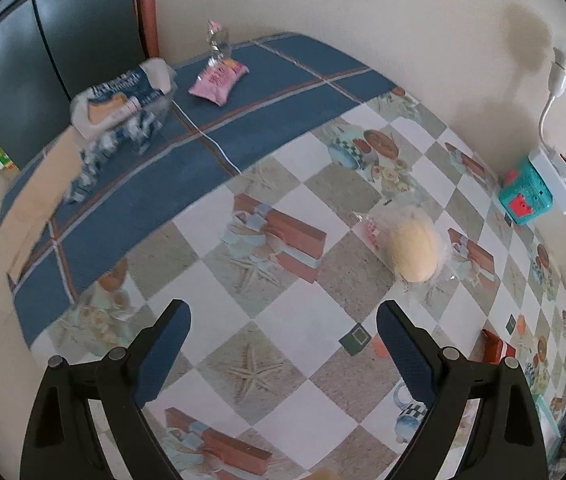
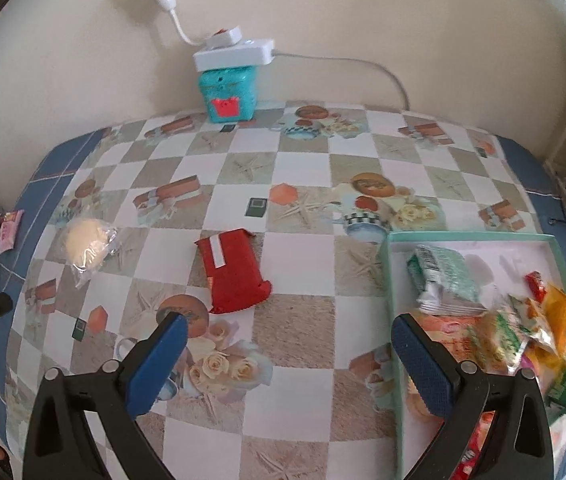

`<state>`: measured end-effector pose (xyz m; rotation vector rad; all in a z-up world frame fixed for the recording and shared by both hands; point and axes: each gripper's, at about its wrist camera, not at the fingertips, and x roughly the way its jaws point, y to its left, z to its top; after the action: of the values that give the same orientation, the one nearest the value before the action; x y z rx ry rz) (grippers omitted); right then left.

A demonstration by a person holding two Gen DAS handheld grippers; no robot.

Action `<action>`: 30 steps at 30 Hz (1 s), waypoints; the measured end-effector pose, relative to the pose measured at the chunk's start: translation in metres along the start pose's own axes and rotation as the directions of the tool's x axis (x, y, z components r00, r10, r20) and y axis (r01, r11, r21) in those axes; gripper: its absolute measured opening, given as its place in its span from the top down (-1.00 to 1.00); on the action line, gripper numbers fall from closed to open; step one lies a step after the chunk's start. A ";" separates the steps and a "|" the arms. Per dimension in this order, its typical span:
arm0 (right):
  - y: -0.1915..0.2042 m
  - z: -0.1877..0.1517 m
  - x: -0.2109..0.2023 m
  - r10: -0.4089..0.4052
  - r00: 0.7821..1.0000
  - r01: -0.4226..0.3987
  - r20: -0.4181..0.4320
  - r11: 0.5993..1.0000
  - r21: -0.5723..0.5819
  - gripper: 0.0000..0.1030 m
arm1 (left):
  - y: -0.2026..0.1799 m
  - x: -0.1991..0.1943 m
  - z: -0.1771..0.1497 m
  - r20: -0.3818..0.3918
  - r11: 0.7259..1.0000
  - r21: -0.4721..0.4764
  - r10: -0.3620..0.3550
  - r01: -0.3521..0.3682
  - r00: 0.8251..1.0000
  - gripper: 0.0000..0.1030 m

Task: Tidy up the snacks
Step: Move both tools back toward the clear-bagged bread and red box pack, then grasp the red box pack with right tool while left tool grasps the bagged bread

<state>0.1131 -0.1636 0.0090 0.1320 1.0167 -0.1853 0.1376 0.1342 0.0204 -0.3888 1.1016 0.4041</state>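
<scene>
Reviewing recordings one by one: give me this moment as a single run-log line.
left gripper: open, empty | right gripper: open, empty | red packet, wrapped bun, pink packet: loose on table | tray: several snacks inside

The table (image 2: 303, 392) bears a red packet (image 2: 233, 276), wrapped bun (image 2: 85, 246) and tray (image 2: 393, 300).

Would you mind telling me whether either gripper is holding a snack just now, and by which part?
Nothing is held: the left gripper and right gripper both stand open above the chequered tablecloth.
</scene>
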 end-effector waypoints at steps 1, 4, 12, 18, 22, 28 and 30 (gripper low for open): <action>0.002 0.001 0.005 0.018 1.000 -0.018 -0.010 1.000 0.001 -1.00 | -0.002 0.004 0.002 -0.008 1.000 0.000 -0.011 0.011 1.000 -0.83; 0.008 0.003 0.016 0.056 0.998 -0.056 -0.027 0.998 0.005 -1.00 | -0.016 0.013 0.005 -0.031 0.999 0.039 -0.036 0.038 0.999 -0.83; 0.027 0.019 0.053 0.048 0.997 -0.051 -0.067 0.998 -0.048 -1.00 | -0.051 0.039 0.027 -0.057 0.980 0.182 -0.076 0.085 0.996 -0.83; 0.038 0.029 0.072 0.034 0.996 -0.043 -0.086 0.994 -0.102 -1.00 | -0.081 0.072 0.046 -0.160 0.953 0.229 -0.165 0.199 0.973 -0.83; 0.045 0.035 0.082 0.019 0.995 -0.032 -0.096 0.990 -0.137 -1.00 | -0.097 0.087 0.052 -0.201 0.944 0.251 -0.167 0.215 0.965 -0.83; 0.052 0.037 0.094 -0.003 0.994 -0.016 -0.106 0.985 -0.171 -0.98 | -0.105 0.105 0.057 -0.239 0.952 0.208 -0.171 0.223 0.956 -0.83; 0.052 0.037 0.097 -0.008 0.994 -0.011 -0.108 0.984 -0.175 -0.97 | -0.107 0.108 0.059 -0.242 0.952 0.204 -0.175 0.227 0.954 -0.83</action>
<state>0.2047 -0.1289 -0.0533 -0.0180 1.1364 -0.0869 0.2794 0.0839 -0.0429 -0.3430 1.2963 0.0492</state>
